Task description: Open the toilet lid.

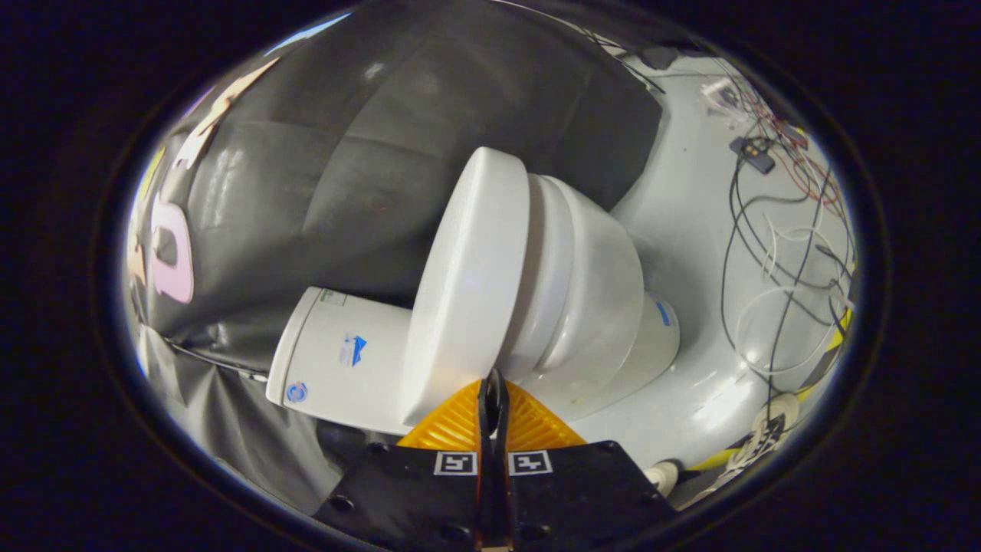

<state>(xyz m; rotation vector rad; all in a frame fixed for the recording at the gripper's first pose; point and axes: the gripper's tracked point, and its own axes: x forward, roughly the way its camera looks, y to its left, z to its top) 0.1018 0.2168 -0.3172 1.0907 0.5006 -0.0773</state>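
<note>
A white toilet stands just ahead of the fingers and looks turned sideways in the gripper view. Its lid (467, 284) lies down flat on the bowl (598, 307). The tank (345, 360) with small blue stickers sits behind the lid, against the black cloth wall. My gripper (493, 383) is shut, its fingers pressed together with nothing between them. The tips sit right at the lid's rim, near the seam between lid and bowl. I cannot tell whether they touch it.
The toilet's base rests on a light grey floor (690, 253). Black, white and red cables (782, 253) lie tangled on the floor beyond the bowl. A small black box (752, 153) lies among them. The black cloth wall (398, 130) hangs close behind the tank.
</note>
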